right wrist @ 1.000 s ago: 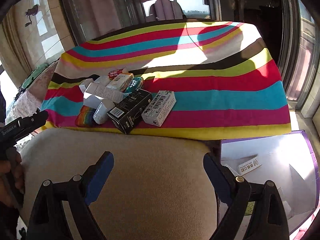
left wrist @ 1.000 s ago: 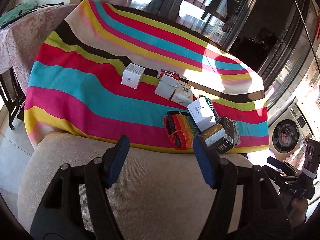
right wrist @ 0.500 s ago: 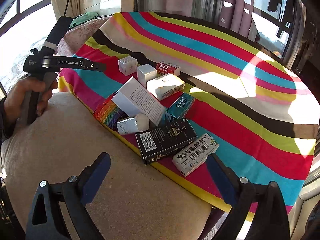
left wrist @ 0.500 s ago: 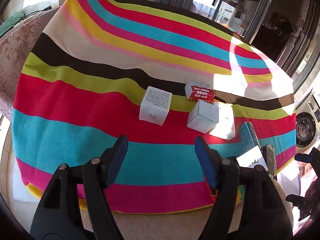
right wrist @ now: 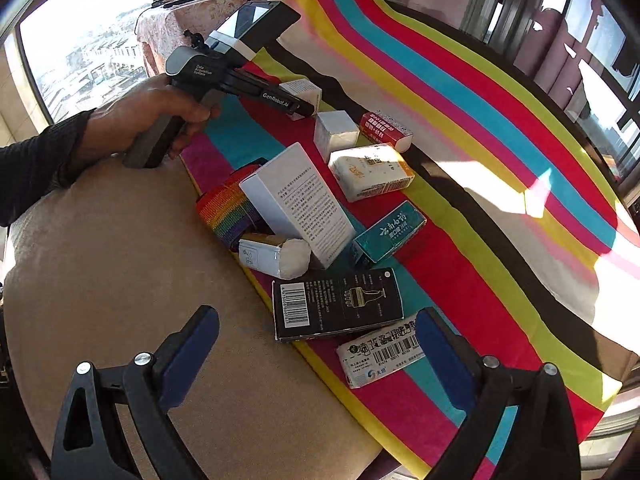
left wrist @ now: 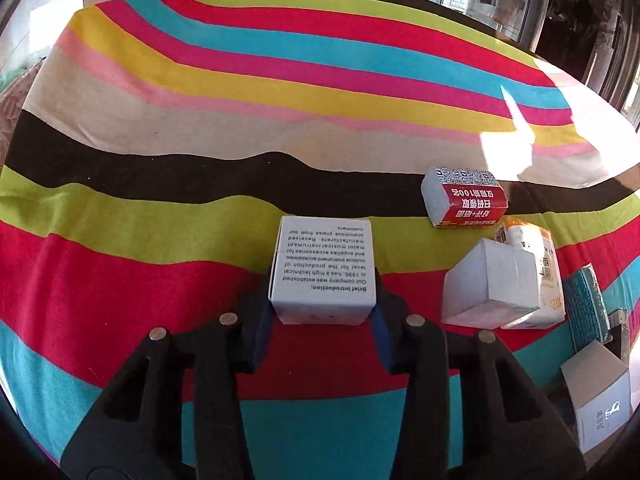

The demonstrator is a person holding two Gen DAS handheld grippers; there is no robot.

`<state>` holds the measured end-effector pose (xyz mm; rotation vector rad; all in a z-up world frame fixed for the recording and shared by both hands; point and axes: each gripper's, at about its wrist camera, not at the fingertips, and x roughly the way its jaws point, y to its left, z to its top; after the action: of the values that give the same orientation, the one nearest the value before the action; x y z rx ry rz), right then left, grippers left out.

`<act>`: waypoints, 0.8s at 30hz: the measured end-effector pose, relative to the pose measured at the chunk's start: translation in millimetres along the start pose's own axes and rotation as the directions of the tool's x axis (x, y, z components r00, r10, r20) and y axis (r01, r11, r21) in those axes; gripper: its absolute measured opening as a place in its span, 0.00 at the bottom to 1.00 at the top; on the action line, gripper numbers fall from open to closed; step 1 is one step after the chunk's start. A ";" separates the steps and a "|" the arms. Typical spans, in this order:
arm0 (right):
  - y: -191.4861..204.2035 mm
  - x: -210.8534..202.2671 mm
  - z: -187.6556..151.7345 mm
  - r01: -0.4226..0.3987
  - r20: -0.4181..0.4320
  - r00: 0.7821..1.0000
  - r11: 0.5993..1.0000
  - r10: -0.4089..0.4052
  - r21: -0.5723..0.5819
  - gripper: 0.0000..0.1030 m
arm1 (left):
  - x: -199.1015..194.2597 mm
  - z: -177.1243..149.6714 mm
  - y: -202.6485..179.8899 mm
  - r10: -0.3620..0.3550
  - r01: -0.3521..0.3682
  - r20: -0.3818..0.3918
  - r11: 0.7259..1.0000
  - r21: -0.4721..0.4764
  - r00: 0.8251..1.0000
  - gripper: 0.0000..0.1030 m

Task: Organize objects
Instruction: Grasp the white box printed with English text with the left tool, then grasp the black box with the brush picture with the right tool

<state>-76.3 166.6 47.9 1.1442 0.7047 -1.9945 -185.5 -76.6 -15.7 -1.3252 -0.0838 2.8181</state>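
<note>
My left gripper (left wrist: pixel 322 316) has its blue pads against both sides of a white cube box with printed text (left wrist: pixel 324 268) on the striped cloth. The same box shows in the right wrist view (right wrist: pixel 304 90) beside the left gripper (right wrist: pixel 298 110). My right gripper (right wrist: pixel 316 344) is open and empty above a black box (right wrist: pixel 340 304) and a white barcode pack (right wrist: pixel 380 356). Nearby lie a plain white cube (right wrist: pixel 335 133), a red pack (right wrist: pixel 384 128), an orange-white pack (right wrist: pixel 370 172), a tall white box (right wrist: pixel 298 202) and a teal box (right wrist: pixel 390 232).
A rainbow strap roll (right wrist: pixel 228 210) and a white wrapped pack (right wrist: pixel 274 256) lie at the cloth's near edge. A beige cushioned surface (right wrist: pixel 120 280) fills the foreground. The striped cloth (left wrist: pixel 240 80) stretches far behind the boxes. Windows surround the table.
My left gripper moved forward over the table and closed around the white text cube box. My right gripper moved closer to the black box and barcode pack, still open.
</note>
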 end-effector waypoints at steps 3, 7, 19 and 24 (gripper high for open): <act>-4.1 10.6 3.1 -0.003 -0.036 0.999 0.999 0.002 -0.033 0.97 | -4.7 -5.3 1.0 -0.002 0.002 0.014 1.000 0.008 1.000 0.44; -14.8 22.8 8.5 -0.056 -0.059 0.997 0.998 0.054 -0.028 0.97 | -6.7 -5.0 7.0 -0.023 0.023 0.018 1.000 -0.008 1.000 0.44; -21.8 64.2 12.1 -0.089 -0.186 0.980 0.991 0.068 -0.104 0.97 | -15.2 -9.8 15.9 -0.046 0.046 0.023 0.999 -0.029 0.999 0.45; -18.4 68.4 9.3 -0.107 -0.186 0.979 0.987 0.083 -0.121 0.83 | -9.5 -5.8 11.9 -0.048 0.049 0.022 0.998 -0.030 0.999 0.45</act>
<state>-119.3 149.0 -6.4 1.2668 0.8437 -1.7534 -174.9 -88.7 -12.8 -1.2805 -0.1579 2.8023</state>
